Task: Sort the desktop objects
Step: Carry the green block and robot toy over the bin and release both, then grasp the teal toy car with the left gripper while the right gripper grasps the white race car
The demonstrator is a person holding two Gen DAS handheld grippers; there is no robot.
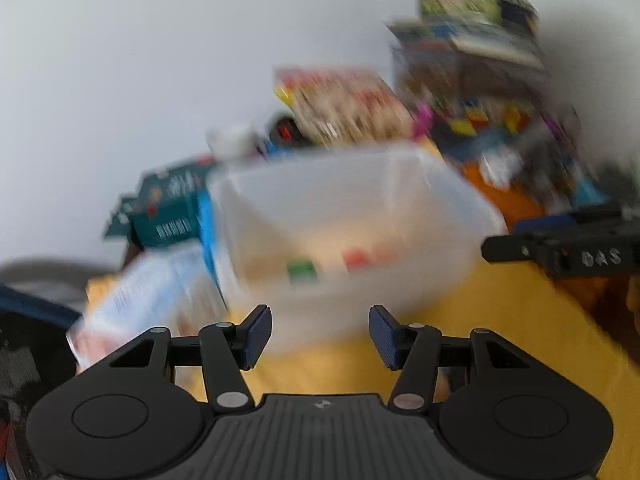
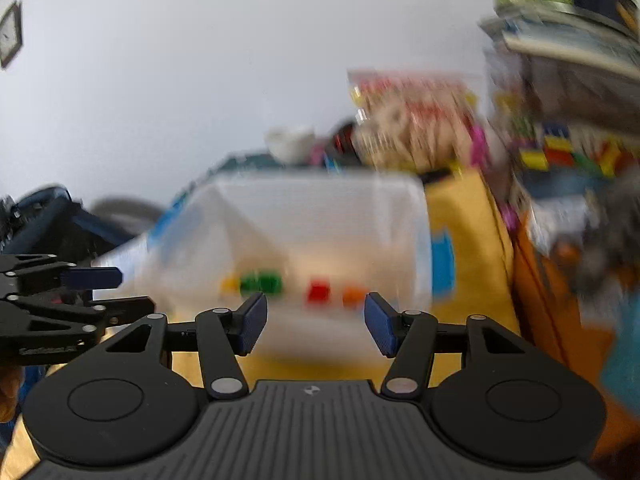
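Translucent plastic bin (image 2: 304, 232) holds small green, red, orange blocks (image 2: 260, 283), blurred. Both grippers, left (image 1: 320, 336) and right (image 2: 316, 326), jaws apart, empty. Boxes (image 1: 344, 104) stacked behind.

Left gripper (image 1: 320, 336) empty, jaws apart before blurred translucent bin (image 1: 352, 216) on yellow tabletop (image 1: 500, 320).

Left black two-finger gripper (image 1: 320, 336): blue-padded jaws apart, empty. Right black two-finger gripper (image 2: 316, 324): likewise parted, seemingly empty despite blur.

A translucent plastic bin (image 2: 320, 216) sits open on the yellow counter (image 2: 464, 208), with green (image 2: 260, 283), red (image 2: 319, 291) and orange (image 2: 353, 295) blocks showing blurred through its wall.
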